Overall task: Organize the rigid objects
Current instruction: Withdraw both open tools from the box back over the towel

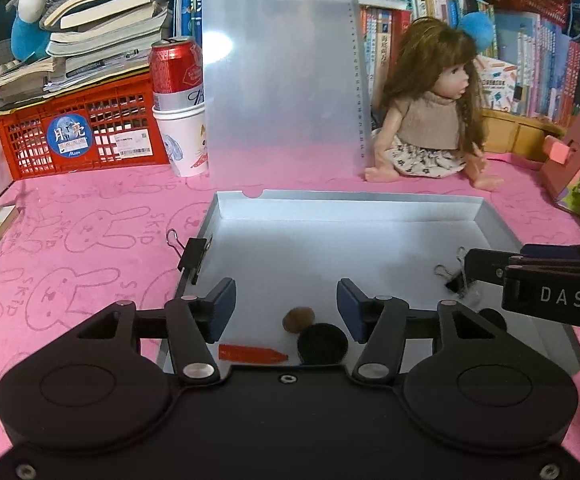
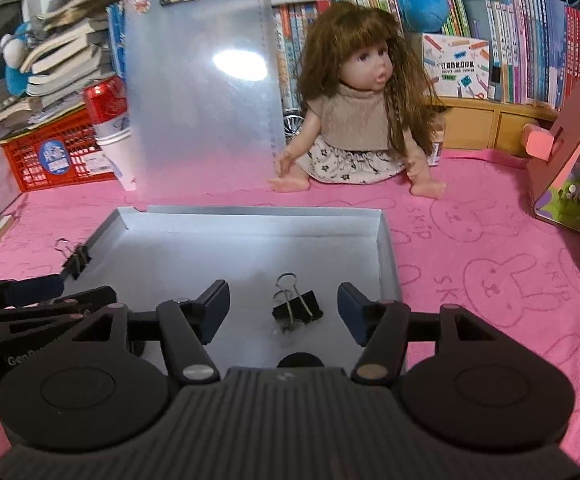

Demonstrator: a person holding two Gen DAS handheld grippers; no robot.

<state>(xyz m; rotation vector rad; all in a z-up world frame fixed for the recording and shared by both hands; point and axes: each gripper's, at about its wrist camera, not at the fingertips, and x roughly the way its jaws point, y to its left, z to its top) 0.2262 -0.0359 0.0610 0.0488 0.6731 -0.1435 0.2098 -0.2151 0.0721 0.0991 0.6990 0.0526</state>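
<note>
Left wrist view: my left gripper (image 1: 286, 304) has its jaws apart, nothing between the pads. It hangs over the near end of the shallow grey box lid (image 1: 369, 204) lying on the pink bunny-print cloth (image 1: 70, 240). On the tray floor below my fingers: a small brown nut-like lump (image 1: 297, 317), a round black disc (image 1: 321, 344) touching it on the near side, and a red tapered piece (image 1: 252, 353) lying flat to their left. One black binder clip (image 1: 193, 258) is clamped on the tray's left wall, its wire handle sticking out over the cloth. A second black binder clip (image 1: 453, 276) lies inside the tray near the right wall, partly hidden by my right gripper (image 1: 485, 270) coming in from the right edge. Behind the tray: a translucent clipboard (image 1: 282, 80) standing upright, a doll (image 1: 429, 108) sitting beside it, a red can (image 1: 176, 70) in a paper cup (image 1: 184, 140), a red crate (image 1: 78, 132).

Right wrist view: my right gripper (image 2: 284, 306) is open too, pads clear of everything. The loose binder clip (image 2: 297, 306) lies on the tray floor right between my fingers, handles pointing away, not touched. The tray (image 2: 250, 212) sits directly ahead; the wall-mounted clip (image 2: 76, 260) is on its left edge. My left gripper (image 2: 30, 288) shows at the left margin.
</note>
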